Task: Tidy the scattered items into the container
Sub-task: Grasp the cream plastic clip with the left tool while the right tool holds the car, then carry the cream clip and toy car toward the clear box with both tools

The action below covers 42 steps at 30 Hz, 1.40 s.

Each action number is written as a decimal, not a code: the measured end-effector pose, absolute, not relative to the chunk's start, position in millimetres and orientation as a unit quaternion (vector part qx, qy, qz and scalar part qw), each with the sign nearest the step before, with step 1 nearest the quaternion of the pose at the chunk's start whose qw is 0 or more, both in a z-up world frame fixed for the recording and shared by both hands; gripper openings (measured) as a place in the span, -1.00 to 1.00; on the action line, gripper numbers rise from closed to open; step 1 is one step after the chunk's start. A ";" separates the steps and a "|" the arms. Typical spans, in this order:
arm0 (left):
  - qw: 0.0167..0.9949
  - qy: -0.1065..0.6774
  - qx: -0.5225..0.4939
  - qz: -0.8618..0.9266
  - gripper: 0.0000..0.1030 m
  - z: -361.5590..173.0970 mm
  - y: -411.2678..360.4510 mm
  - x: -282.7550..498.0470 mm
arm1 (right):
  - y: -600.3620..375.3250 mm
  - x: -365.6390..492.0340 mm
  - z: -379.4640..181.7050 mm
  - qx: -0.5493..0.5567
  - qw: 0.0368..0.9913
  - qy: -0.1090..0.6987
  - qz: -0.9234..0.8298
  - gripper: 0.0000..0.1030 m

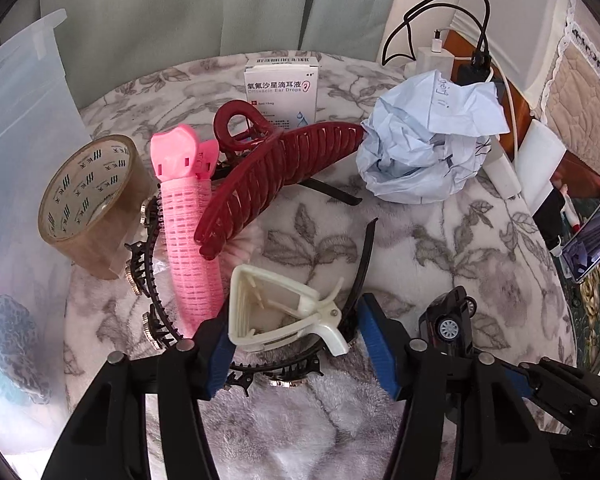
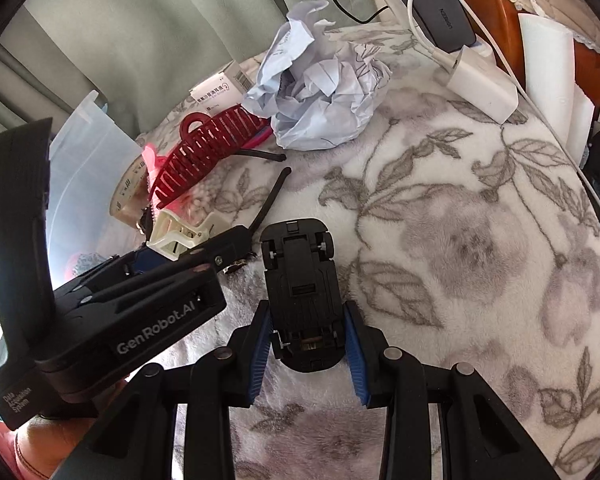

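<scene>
My left gripper [image 1: 296,344] is open around a white plastic clip [image 1: 278,316] that lies on a black toothed headband [image 1: 152,280]; its jaws do not press the clip. My right gripper [image 2: 306,344] is shut on a black toy car [image 2: 300,292], held underside up. The car also shows at the lower right of the left wrist view [image 1: 448,320]. A clear plastic container [image 1: 16,152] stands at the left. A pink hair roller clip [image 1: 188,216], a dark red claw clip [image 1: 268,176], a tape roll [image 1: 88,200], an ear-drops box [image 1: 280,88] and crumpled paper [image 1: 424,148] lie on the floral blanket [image 2: 460,220].
Chargers and cables [image 2: 444,24] sit at the blanket's far right edge. A phone [image 1: 592,240] lies off to the right. A dark lacy item [image 1: 8,336] shows through the container wall. Curtains hang behind.
</scene>
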<state>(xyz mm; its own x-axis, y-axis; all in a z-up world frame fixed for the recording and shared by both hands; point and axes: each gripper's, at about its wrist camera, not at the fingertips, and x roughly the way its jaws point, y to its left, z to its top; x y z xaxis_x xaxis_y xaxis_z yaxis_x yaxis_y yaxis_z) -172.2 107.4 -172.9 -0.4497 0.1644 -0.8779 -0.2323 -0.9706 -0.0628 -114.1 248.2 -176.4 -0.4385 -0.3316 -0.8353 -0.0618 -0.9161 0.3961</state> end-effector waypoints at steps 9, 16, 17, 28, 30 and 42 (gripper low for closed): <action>0.111 0.032 -0.506 0.854 -0.04 -169.6 107.0 -165.9 | 246.3 -113.0 -175.8 0.523 0.079 -0.191 -0.827 -0.27; 0.113 0.020 -0.493 0.862 -0.04 -155.7 101.9 -157.6 | 249.0 -107.9 -166.3 0.516 0.068 -0.191 -0.832 -0.27; 0.114 0.019 -0.491 0.864 -0.04 -152.6 101.7 -156.0 | 249.2 -107.0 -164.3 0.514 0.066 -0.190 -0.834 -0.27; 0.130 0.007 -0.446 0.886 -0.04 -109.3 96.0 -133.0 | 241.7 -84.5 -121.0 0.475 0.068 -0.175 -0.860 -0.27; 0.132 0.002 -0.436 0.890 -0.04 -98.8 94.3 -126.3 | 240.0 -79.7 -112.4 0.467 0.068 -0.171 -0.865 -0.27; 0.136 -0.031 -0.369 0.919 -0.04 -36.1 65.3 -84.8 | 212.2 -49.9 -54.0 0.411 0.081 -0.139 -0.897 -0.27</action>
<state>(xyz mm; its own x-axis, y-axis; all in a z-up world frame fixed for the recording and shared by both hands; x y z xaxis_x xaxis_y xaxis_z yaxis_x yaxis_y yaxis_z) -84.8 65.3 -36.1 -0.6906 0.2723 -0.6700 -0.2258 -0.9613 -0.1579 -49.9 212.2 -54.0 -0.6490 -0.2605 -0.7147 0.0313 -0.9479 0.3171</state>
